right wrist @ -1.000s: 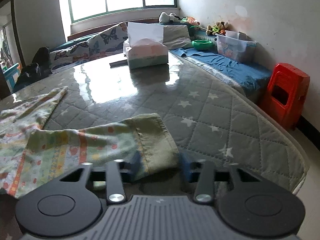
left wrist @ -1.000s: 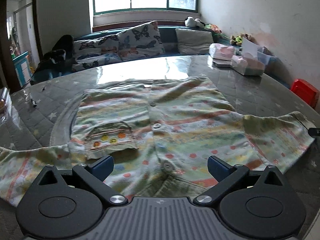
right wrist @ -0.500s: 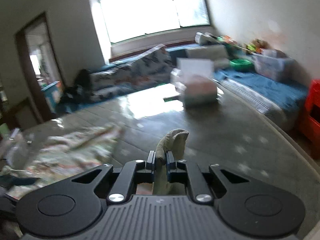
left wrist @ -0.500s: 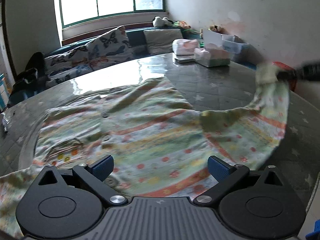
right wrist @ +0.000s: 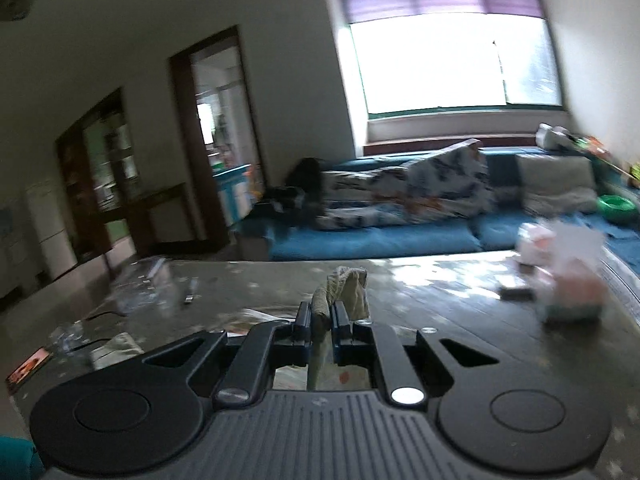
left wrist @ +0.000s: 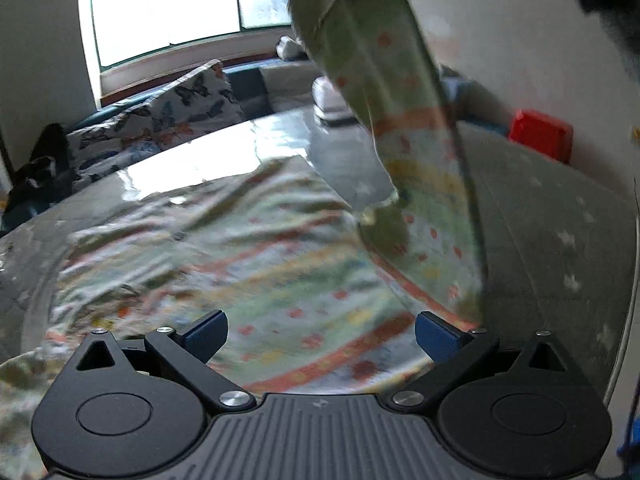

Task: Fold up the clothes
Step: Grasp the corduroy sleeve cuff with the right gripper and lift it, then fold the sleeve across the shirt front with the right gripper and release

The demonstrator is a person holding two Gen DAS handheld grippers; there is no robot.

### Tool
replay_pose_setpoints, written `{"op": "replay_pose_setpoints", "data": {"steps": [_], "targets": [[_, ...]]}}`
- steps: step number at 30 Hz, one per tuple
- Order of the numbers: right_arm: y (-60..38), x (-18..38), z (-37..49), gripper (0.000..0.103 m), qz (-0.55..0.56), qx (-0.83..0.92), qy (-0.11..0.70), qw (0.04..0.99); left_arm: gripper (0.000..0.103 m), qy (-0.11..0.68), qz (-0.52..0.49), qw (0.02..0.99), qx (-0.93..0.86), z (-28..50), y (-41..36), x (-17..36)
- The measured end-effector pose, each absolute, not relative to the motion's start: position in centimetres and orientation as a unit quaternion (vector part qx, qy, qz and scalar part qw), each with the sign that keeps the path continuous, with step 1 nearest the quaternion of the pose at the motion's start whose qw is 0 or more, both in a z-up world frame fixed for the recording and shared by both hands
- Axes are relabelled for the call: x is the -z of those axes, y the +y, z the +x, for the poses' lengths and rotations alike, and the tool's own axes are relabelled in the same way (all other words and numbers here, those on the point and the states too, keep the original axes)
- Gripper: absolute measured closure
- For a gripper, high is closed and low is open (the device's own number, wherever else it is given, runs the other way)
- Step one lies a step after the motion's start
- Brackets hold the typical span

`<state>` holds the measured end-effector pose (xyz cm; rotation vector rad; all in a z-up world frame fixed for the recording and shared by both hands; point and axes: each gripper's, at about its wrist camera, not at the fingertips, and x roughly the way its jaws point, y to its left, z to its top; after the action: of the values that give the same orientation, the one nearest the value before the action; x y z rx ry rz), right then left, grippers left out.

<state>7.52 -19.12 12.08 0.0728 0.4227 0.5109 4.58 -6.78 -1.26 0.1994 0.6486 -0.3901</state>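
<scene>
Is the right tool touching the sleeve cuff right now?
Touching. The right wrist view shows the right tool closed on the sleeve cuff, fabric pinched between both fingers and sticking out above them.

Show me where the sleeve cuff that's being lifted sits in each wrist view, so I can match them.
Left wrist: cuff at top centre, held high, the sleeve hanging down to the shirt on the table.
Right wrist: cuff at centre, pinched in the right gripper.
Shared landmark: butterfly cushion under the window.

Soft printed cloth shirt (left wrist: 304, 264); glossy tabletop (left wrist: 224, 160)
</scene>
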Motion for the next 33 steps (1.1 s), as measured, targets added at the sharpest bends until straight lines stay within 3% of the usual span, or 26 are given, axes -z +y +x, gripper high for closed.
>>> {"op": "replay_pose_setpoints", "data": {"steps": [7, 14, 18, 25, 33], "targets": [[-12.4, -12.0, 8.8, 0.094, -0.003, -0.322, 0.227, 0.919, 0.001, 0.313, 0.048, 0.941, 0.118, 3.9, -0.7, 0.4], [-6.6, -8.1, 9.9, 0.094, -0.048, -0.365, 0.282, 0.886, 0.001, 0.312, 0.000, 0.949, 0.040, 3.2, 5.6, -0.1], [-5.1, -5.9, 9.7, 0.082, -0.059, -0.384, 0.314, 0.867, 0.001, 0.313, -0.020, 0.950, 0.008, 2.7, 8.1, -0.2], [-7.4, -6.4, 9.4, 0.082, -0.090, -0.369, 0.318, 0.869, 0.001, 0.299, -0.029, 0.954, -0.003, 2.7, 8.9, -1.1], [-11.1, -1.2, 9.8, 0.081, -0.130, -0.319, 0.401, 0.849, 0.002, 0.309, -0.025, 0.949, 0.060, 4.4, 5.3, -0.4]]}}
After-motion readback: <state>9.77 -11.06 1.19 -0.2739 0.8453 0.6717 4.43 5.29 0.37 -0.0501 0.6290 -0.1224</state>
